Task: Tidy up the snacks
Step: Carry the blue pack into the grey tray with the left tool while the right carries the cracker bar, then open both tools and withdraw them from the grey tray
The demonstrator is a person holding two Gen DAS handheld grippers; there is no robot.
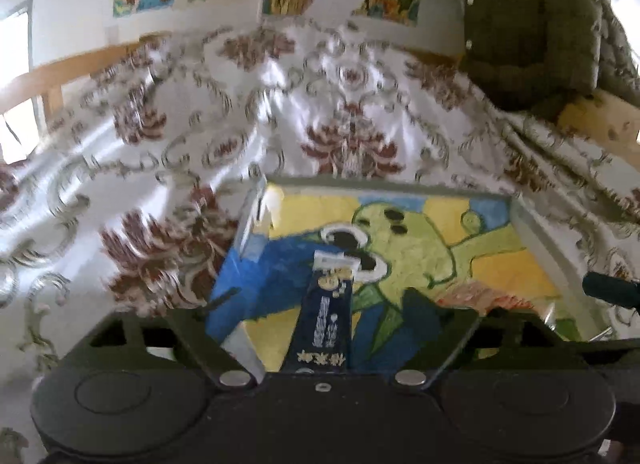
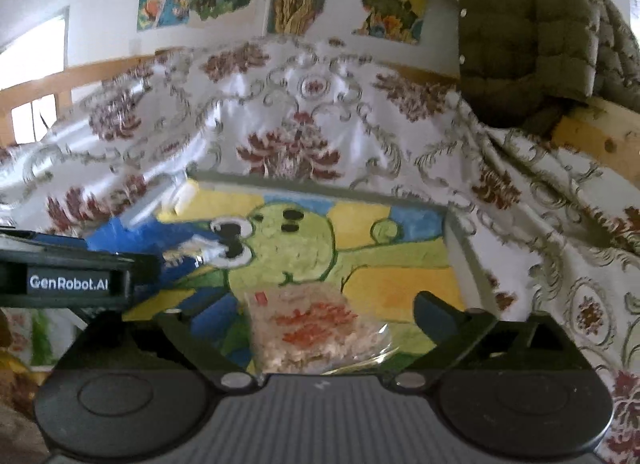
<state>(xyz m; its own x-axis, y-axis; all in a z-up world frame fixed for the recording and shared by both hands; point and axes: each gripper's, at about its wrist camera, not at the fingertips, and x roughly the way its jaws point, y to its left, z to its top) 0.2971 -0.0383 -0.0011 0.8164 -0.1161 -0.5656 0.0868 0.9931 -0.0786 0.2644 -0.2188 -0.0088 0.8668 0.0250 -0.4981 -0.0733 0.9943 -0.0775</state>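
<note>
Navy snack stick (image 1: 330,314) and clear cracker bag (image 2: 316,334) both lie in the painted tray (image 1: 532,224), between wide-open, empty claws: left claw (image 1: 328,312), right claw (image 2: 312,320). Placement looks done; back out, fetch next snack.

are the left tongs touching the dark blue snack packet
Apart. The left wrist view shows the left tongs spread wide, with painted tray visible on both sides of the dark blue packet between each finger and the packet.

Two snack packets (image 1: 330,316) (image 2: 316,332) in tray (image 1: 532,232) — side by side
</note>
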